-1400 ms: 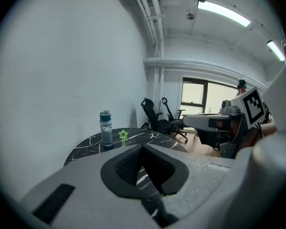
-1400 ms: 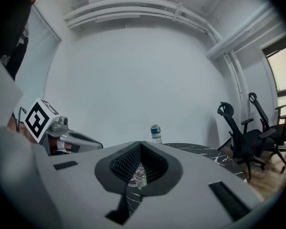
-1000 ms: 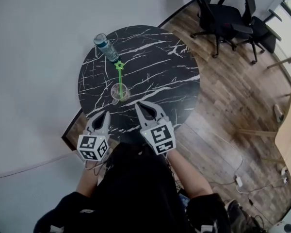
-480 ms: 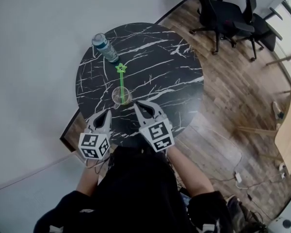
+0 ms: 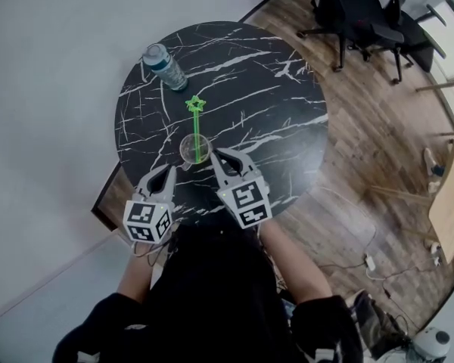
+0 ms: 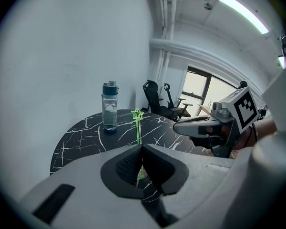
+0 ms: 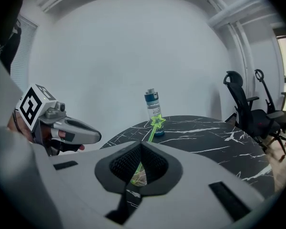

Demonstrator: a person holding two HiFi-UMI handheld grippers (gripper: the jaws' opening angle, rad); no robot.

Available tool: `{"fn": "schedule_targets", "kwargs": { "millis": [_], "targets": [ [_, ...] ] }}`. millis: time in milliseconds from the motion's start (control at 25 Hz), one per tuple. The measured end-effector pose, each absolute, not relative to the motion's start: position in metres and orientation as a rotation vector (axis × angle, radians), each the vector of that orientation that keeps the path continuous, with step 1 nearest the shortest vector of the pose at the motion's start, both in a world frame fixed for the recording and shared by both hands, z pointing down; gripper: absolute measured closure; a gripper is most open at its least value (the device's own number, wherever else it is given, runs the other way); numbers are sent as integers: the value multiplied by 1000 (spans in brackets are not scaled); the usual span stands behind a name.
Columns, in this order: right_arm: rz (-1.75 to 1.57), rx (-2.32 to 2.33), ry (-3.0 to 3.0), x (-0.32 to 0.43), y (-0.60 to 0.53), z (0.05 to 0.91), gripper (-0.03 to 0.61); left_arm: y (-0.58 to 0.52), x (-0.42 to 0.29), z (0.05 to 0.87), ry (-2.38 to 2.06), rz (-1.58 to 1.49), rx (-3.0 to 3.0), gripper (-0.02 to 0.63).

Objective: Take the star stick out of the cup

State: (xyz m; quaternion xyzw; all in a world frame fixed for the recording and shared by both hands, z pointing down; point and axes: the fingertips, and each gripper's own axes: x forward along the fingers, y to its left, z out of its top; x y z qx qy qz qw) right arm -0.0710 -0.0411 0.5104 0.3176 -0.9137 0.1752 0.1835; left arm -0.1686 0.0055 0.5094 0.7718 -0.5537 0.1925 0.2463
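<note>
A clear cup (image 5: 194, 149) stands on the round black marble table (image 5: 265, 89), near its front edge. A green star stick (image 5: 197, 123) stands in the cup, star end up and leaning away from me. My left gripper (image 5: 167, 174) is shut and empty, just left of the cup and short of it. The right gripper (image 5: 225, 157) is also shut and empty, close to the cup's right side. In the left gripper view the stick (image 6: 138, 128) rises above the shut gripper (image 6: 142, 148). The right gripper view shows the cup (image 7: 139, 178) behind the gripper (image 7: 141, 145).
A water bottle (image 5: 165, 66) stands at the table's far left edge, beyond the stick. Black office chairs (image 5: 363, 13) sit on the wood floor to the far right. A white wall runs close along the table's left side.
Both grippers have edged forward toward the cup, the right one now nearly beside it. The stick still stands in the cup.
</note>
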Motion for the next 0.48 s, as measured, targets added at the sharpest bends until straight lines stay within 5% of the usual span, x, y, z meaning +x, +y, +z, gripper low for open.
{"fn": "schedule_targets", "kwargs": {
  "millis": [480],
  "targets": [
    [558,909,-2529,-94,-64,539,581,-16,-181,535,-1422,583,2103,614]
  ]
}}
